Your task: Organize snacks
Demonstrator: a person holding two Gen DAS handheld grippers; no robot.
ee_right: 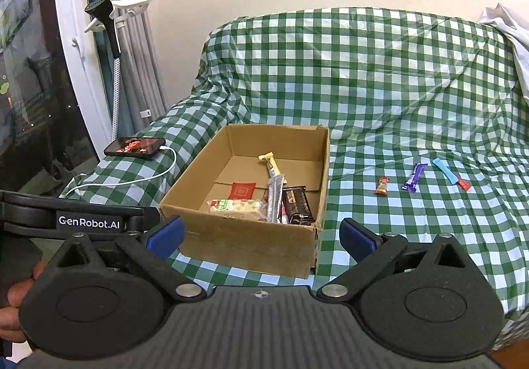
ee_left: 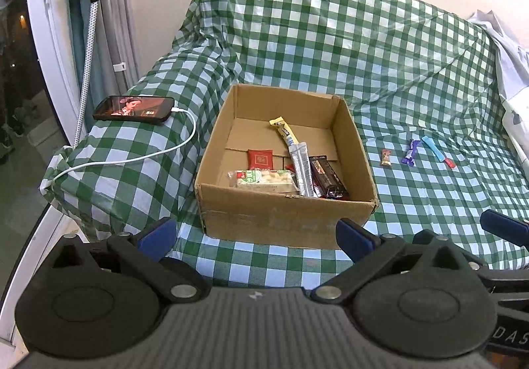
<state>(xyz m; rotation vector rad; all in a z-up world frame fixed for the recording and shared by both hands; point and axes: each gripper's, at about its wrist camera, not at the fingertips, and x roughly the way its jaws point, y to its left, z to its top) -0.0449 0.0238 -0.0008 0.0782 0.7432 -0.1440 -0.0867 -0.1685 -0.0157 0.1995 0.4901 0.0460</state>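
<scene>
Blue-padded jaws of the right gripper point(ee_right: 261, 235) and left gripper point(ee_left: 256, 236) are spread wide, nothing held. Beyond the cardboard box point(ee_right: 244, 246), three loose snacks lie right: the orange bar point(ee_right: 382, 186) is best pinched across its narrow width, then lowered into free floor space.

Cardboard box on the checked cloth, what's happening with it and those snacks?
A person holds two tongs, the left tongs and the right tongs, both open and empty, short of the cardboard box. Several snacks already lie inside. Four remain on the cloth to its right: a small orange bar, purple bar, blue stick and red piece.
</scene>
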